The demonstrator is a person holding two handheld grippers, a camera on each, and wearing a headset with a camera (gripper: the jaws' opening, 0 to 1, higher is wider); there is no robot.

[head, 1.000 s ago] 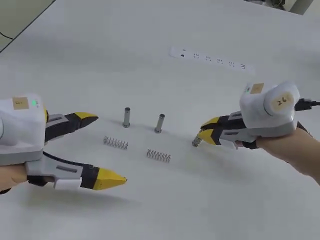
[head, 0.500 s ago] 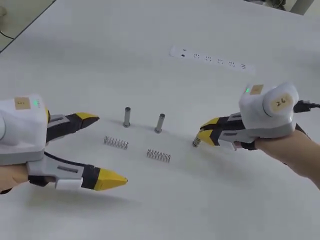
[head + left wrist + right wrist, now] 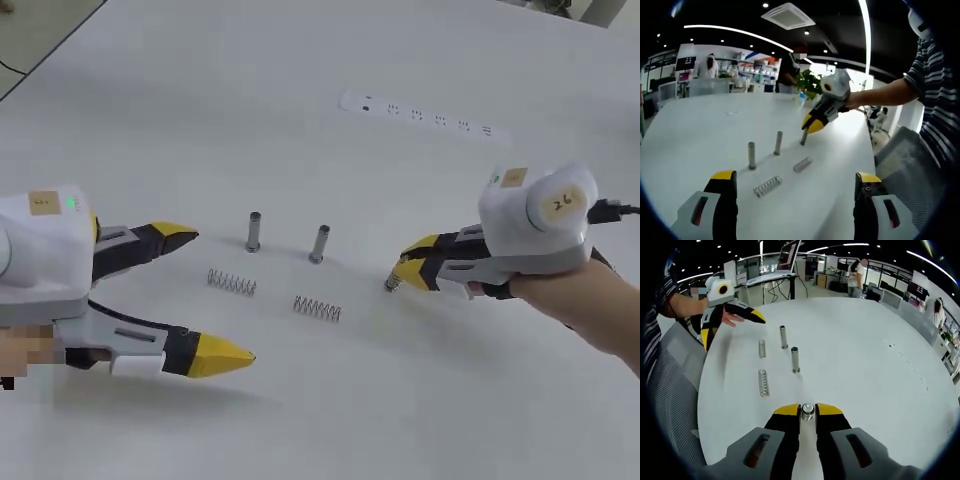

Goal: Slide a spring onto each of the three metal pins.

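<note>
Pin [image 3: 807, 411] sits clamped between right hand-held gripper [image 3: 408, 266] jaws.

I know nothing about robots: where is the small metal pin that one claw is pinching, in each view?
Head view: pin right of centre, at the tips of the right claw.
Left gripper view: pin at centre, under yellow tips.
Right gripper view: pin bottom centre, between the jaws.
Shared landmark: the loose spring nearest it.

We see two short grey pins, the left pin [image 3: 253, 233] and the middle pin [image 3: 319, 245], standing upright side by side, a left spring [image 3: 231, 284] and a right spring [image 3: 317, 310] lying flat just before them, and a third pin [image 3: 392, 284] clamped between the yellow tips of the right gripper [image 3: 808, 410].
</note>
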